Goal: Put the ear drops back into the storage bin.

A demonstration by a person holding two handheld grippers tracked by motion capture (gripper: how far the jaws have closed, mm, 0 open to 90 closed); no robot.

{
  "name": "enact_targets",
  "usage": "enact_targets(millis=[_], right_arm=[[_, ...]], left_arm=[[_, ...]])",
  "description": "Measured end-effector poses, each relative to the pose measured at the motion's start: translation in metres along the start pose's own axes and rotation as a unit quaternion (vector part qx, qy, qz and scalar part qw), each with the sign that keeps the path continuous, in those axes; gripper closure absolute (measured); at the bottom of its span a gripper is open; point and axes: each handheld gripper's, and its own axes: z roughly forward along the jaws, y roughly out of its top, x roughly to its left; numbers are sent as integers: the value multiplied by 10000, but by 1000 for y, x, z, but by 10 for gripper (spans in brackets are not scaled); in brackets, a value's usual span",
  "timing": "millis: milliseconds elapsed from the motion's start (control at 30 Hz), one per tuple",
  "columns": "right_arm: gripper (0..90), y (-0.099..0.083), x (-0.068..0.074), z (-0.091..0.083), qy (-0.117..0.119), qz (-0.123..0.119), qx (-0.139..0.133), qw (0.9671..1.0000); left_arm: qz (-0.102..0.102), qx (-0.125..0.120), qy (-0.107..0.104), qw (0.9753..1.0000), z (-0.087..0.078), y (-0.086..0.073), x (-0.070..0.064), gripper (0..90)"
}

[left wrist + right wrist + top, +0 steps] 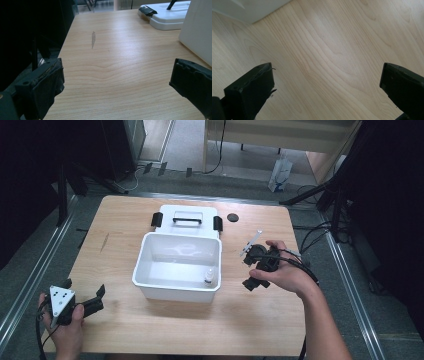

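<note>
A white open box (150, 270) stands in the middle of the wooden table (120, 220), with a small white bottle (210, 276) upright in its near right corner. Its lid (187, 212), with a black handle and black clips, lies flat just behind it. My left gripper (85, 288) is near the table's front left corner, open and empty, pointing toward the box. In the left gripper view the jaws stand wide apart (116, 85) over bare wood, with the box wall (197, 32) at right. My right gripper (248, 269) is open just right of the box and points down at bare wood (327, 87).
A small black round disc (232, 217) lies on the table right of the lid. A dark streak (104, 242) marks the wood at left. Metal rails run along both sides of the table. A white bag (280, 172) stands on the floor beyond.
</note>
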Motion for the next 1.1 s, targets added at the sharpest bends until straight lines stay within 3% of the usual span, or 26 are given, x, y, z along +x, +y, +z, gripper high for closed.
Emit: enact_targets(millis=[300,567,1100], right_arm=[[0,-30,-1,15,-49,263,-31,9996],[0,-57,-2,28,-217,555,-252,9979],[0,-119,-1,50,-401,1308,-780,9875]], left_arm=[[-7,-5,2,10000,0,0,0,0],[-2,-3,3,10000,0,0,0,0],[4,-2,11,10000,0,0,-1,0]])
